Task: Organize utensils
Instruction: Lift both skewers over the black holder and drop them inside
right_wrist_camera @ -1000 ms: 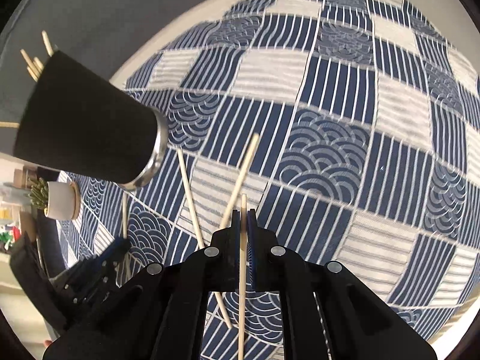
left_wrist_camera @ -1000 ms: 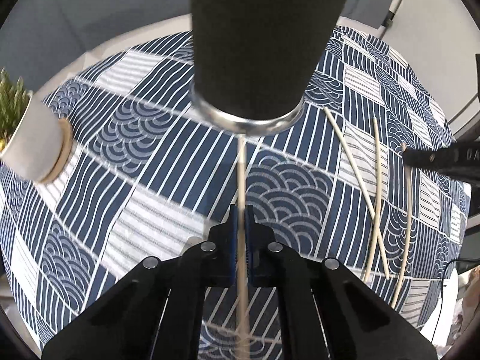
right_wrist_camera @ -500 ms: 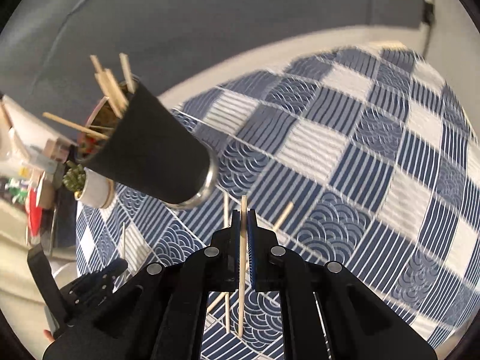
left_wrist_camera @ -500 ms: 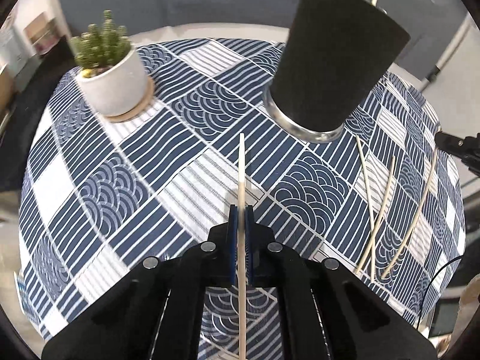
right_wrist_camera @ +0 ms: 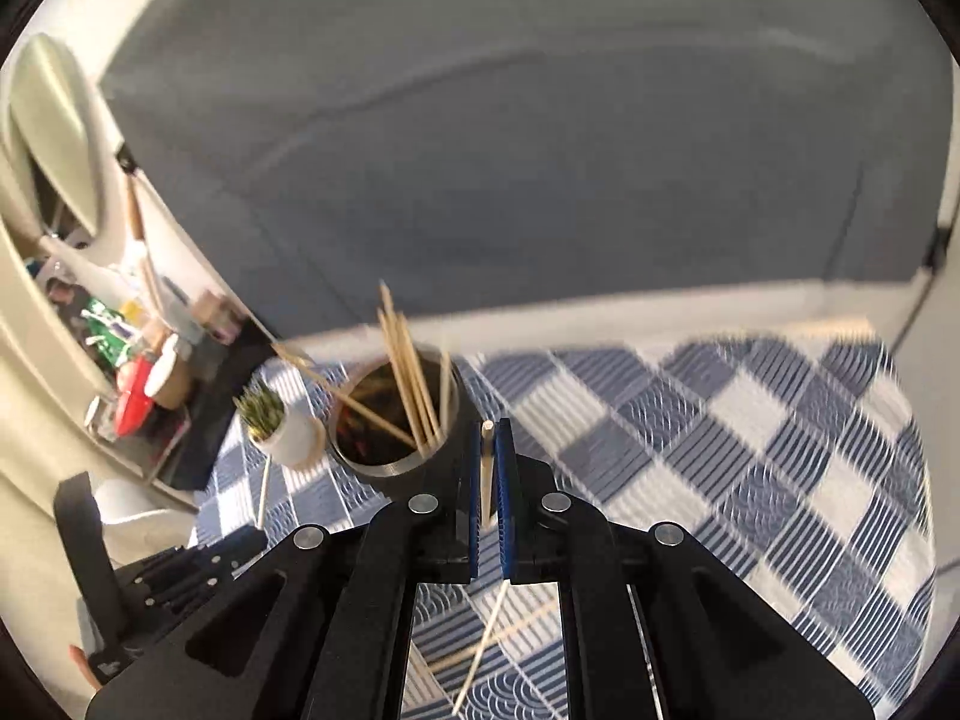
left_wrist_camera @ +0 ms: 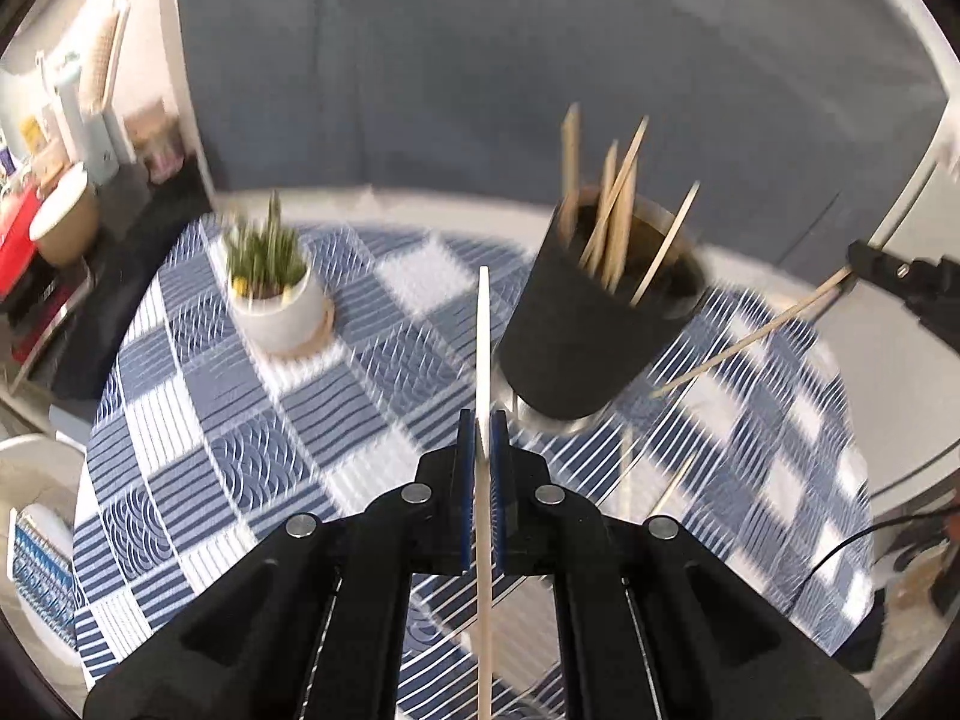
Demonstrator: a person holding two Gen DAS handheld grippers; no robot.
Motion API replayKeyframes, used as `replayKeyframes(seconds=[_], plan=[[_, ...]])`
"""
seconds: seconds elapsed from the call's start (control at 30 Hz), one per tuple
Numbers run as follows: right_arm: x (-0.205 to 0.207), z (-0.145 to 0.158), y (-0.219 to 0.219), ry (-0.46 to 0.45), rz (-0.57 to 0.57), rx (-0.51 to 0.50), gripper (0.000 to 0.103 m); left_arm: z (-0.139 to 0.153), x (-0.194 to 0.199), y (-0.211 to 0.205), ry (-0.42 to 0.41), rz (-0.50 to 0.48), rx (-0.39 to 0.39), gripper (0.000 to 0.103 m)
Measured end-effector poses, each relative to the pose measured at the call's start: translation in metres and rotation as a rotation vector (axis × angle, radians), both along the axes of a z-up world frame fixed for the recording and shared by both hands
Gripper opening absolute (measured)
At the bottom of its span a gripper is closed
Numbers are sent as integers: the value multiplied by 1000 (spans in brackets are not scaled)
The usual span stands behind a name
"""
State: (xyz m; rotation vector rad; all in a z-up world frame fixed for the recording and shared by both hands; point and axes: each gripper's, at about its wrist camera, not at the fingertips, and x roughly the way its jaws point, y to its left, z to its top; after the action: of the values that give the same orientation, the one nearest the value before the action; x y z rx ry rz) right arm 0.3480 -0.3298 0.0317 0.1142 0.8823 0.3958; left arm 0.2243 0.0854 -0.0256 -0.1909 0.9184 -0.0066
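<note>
My left gripper is shut on a wooden chopstick that sticks out ahead of the pads, high above the table. Ahead and to the right stands the black cup with several chopsticks upright in it. My right gripper is shut on another chopstick, just right of the cup and above its rim. In the left wrist view the right gripper shows at the right edge with its chopstick slanting down. Loose chopsticks lie on the blue and white tablecloth.
A small green plant in a white pot stands on a coaster left of the cup. A cluttered shelf is off the table's left side. A grey wall stands behind, and a black cable hangs at the right.
Both grippers have risen well above the table, each with its chopstick, and rolled. The cup's open top with its chopsticks now shows in both views. Loose chopsticks stayed on the cloth.
</note>
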Motion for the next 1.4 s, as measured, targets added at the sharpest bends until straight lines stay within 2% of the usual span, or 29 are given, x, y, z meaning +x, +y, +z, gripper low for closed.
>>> replayKeyframes(seconds=[0.17,0.3,0.43,0.5,0.57,0.67,0.87,0.97,1.1,1.23,1.27,1.4], plan=[[3,37,10,-73,26,16,5,51,21,-8,-107,-34,-14,5],[4,64,20,-125,23,29,5,78,42,-11,-187,-80,-9,5],[5,88,31,-171,-6,37,5,89,68,-12,-255,-156,-48,5],[6,95,37,-189,-25,29,5,93,84,-10,-309,-183,-65,5],[8,96,44,-196,-51,2,5,93,99,-10,-328,-219,-93,5],[15,84,54,-175,-101,-47,5,86,124,-12,-391,-283,-135,5],[25,30,64,-65,-144,-77,5,51,162,-16,-484,-377,-220,5],[23,8,68,-31,-151,-108,5,34,166,-19,-492,-386,-205,5],[14,-6,62,-20,-173,-132,7,16,160,-12,-480,-397,-244,5],[12,-14,44,16,-221,-108,10,13,150,-6,-480,-409,-206,5],[13,-15,41,23,-228,-110,13,15,148,-4,-478,-411,-210,7],[8,-17,32,28,-245,-110,23,20,137,7,-488,-388,-181,27]])
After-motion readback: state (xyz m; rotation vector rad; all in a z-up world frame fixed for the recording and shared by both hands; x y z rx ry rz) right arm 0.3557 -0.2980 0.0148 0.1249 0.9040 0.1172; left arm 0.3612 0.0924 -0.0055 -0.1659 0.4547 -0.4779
